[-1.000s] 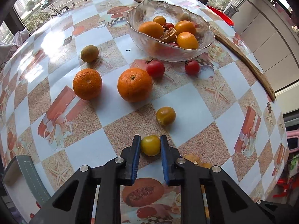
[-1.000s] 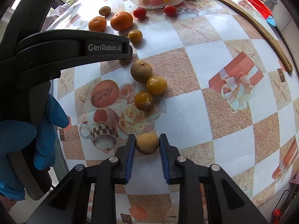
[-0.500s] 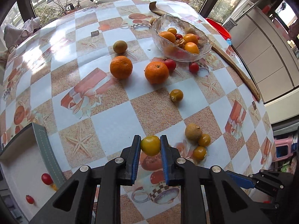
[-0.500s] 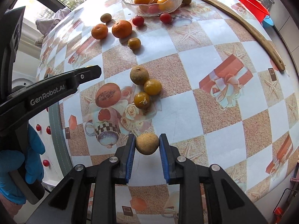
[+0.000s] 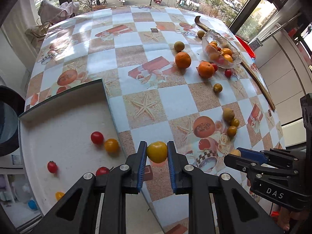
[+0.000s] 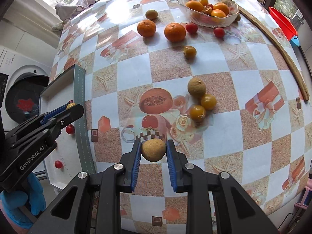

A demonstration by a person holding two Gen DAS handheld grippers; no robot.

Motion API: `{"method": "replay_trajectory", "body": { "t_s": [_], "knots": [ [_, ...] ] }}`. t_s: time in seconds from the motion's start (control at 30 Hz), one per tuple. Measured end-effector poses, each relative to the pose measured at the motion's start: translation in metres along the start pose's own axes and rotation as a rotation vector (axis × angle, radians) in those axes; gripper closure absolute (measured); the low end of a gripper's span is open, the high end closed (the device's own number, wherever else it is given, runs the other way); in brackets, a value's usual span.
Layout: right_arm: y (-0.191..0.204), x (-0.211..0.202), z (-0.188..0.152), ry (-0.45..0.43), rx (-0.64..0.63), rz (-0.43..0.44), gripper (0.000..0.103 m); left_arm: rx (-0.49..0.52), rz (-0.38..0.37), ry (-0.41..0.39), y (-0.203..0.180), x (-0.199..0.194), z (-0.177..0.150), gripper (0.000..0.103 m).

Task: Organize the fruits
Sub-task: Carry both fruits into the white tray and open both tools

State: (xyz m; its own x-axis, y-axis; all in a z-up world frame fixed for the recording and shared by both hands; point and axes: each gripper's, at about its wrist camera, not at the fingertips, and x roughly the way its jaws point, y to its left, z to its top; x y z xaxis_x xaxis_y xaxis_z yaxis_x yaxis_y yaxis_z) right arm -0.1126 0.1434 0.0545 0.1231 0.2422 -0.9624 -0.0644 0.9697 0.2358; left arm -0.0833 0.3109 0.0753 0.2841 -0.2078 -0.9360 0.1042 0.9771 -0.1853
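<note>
My left gripper point(image 5: 157, 153) is shut on a yellow cherry tomato point(image 5: 157, 151) and holds it in the air near the right edge of a white foam box point(image 5: 64, 120). The box holds several red and yellow cherry tomatoes, among them a red one point(image 5: 97, 137). My right gripper point(image 6: 153, 150) is shut on a tan longan point(image 6: 153, 149) above the table's near side. It also shows in the left wrist view point(image 5: 237, 154). The left gripper shows in the right wrist view point(image 6: 71, 107).
A glass bowl point(image 6: 226, 22) of oranges and small fruit stands at the far right. Two oranges point(image 6: 175, 32), red tomatoes, a kiwi point(image 6: 151, 14), a longan point(image 6: 196, 88) and yellow tomatoes point(image 6: 208, 101) lie on the checked tablecloth. A wooden strip point(image 6: 273, 44) runs along the right side.
My left gripper has pulled back and left with the yellow tomato, bringing the white box into view. My right gripper has risen a little with the longan.
</note>
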Motion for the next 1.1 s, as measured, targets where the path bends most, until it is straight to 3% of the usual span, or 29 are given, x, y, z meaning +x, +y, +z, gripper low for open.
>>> {"method": "replay_trajectory", "body": {
  "t_s": [0.3,0.6,1.1],
  "knots": [
    [0.070,0.014,0.004,0.023,-0.124,0.040,0.075,-0.118,0.078,-0.031,0.074,-0.023,-0.022,0.081],
    [0.143,0.034,0.007,0.053,-0.237,0.080,0.075,-0.170,0.154,-0.046,0.139,-0.018,-0.016,0.081],
    [0.207,0.094,0.091,0.063,-0.281,0.046,0.075,-0.199,0.183,0.019,0.179,0.022,-0.004,0.081]
  ]
}}
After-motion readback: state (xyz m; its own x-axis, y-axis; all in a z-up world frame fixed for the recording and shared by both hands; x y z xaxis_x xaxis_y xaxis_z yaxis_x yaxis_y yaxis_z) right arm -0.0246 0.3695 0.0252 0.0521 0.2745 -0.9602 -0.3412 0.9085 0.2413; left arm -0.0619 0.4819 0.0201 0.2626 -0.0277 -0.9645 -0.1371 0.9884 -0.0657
